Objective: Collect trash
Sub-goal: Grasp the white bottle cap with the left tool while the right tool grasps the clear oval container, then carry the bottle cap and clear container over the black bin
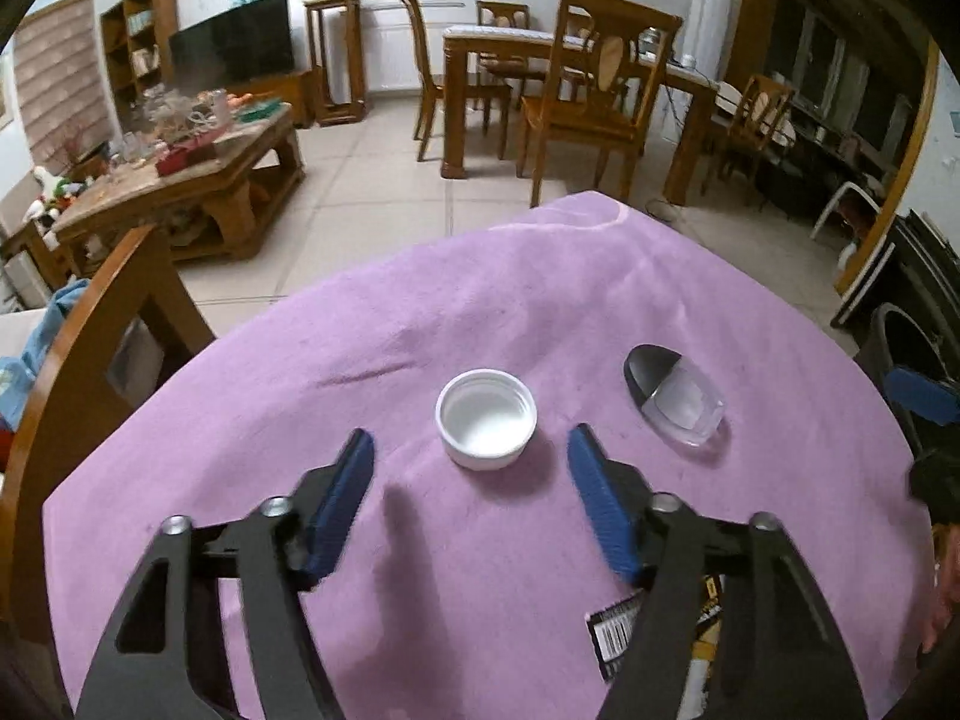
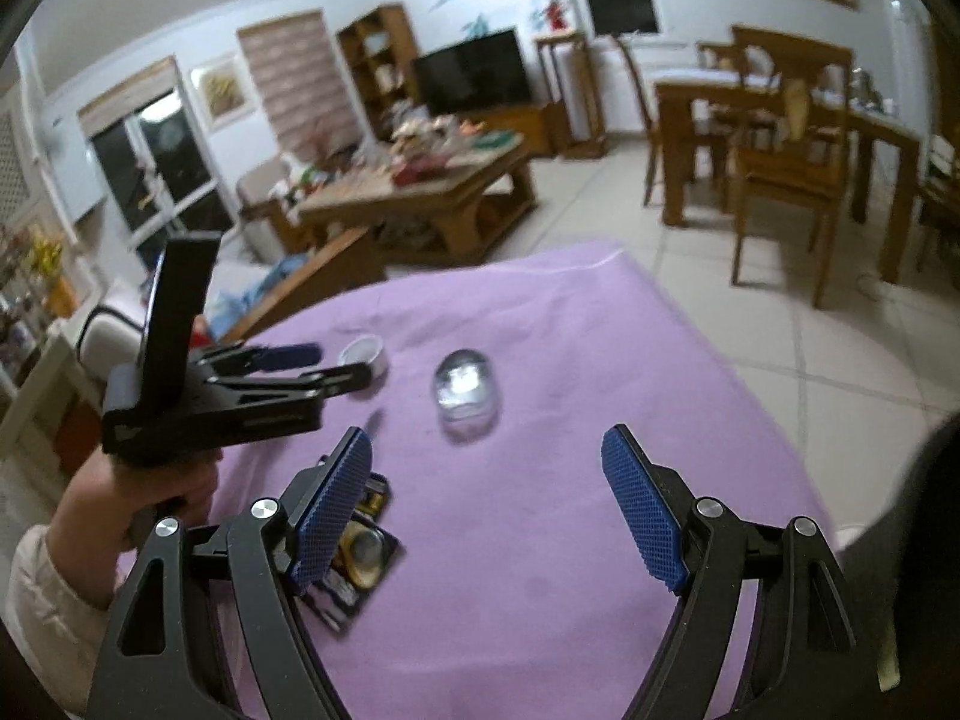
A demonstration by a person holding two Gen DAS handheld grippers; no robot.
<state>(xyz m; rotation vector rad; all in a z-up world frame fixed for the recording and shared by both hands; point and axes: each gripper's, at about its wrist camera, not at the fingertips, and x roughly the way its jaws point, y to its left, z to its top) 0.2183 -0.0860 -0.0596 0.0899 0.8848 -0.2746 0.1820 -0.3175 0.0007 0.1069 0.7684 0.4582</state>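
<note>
The left hand-held gripper (image 1: 471, 450) hovers low over a bench (image 1: 540, 300) draped in purple cloth, its blue pads spread wide and holding nothing, lined up on a white plastic cap (image 1: 486, 418) that lies open side up just ahead, between the fingertips' line of reach. To the cap's right, near but apart, rests a small clear container with a dark end (image 1: 675, 394), lying on its side. The right hand-held gripper (image 2: 486, 450) is likewise released and empty, set back from the container, with a dark printed wrapper (image 2: 354, 558) lying flat beneath its left finger. The cap looks light, rigid and smooth, likely to skid on the cloth; pinching across its rim seems the surest hold. The container may be slick and somewhat fragile; the wrapper is thin and limp.
</note>
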